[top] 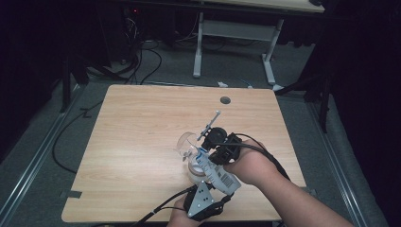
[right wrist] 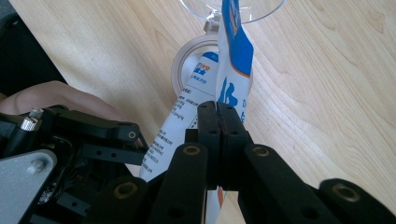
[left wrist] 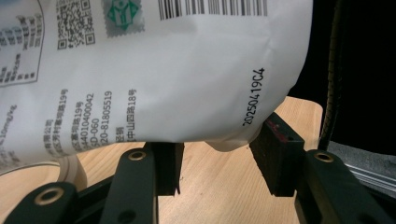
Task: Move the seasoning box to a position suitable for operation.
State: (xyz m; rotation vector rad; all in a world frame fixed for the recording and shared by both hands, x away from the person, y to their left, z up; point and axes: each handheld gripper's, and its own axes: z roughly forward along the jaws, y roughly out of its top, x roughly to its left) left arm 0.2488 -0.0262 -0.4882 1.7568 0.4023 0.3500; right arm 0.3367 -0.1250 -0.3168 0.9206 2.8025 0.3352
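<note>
The white printed pouch (top: pixel 218 174) hangs tilted over the near middle of the worktop (top: pixel 142 142), its blue-edged top end dipping into the bowl of a clear stemmed glass (top: pixel 186 141). In the right gripper view the glass (right wrist: pixel 233 11) lies beyond the jaws, and a roll of clear tape (right wrist: pixel 187 70) lies flat just behind the pouch.

The right gripper (right wrist: pixel 218 123) is pinched tight together on the thin sealed edge of the pouch (right wrist: pixel 233 70), so that edge is the firm handle. The left gripper (left wrist: pixel 219 158) stands partly apart around the bulging lower end of the pouch (left wrist: pixel 163 84); one pad touches the bag's corner, but I cannot tell whether the other presses.

The bag looks soft, light and slippery: a film skin that buckles under pressure and shifts as its contents move. The flat seam gives the safest hold, with the belly only steadied. The glass looks fragile and top-heavy, so a nudge from the bag could tip it.
</note>
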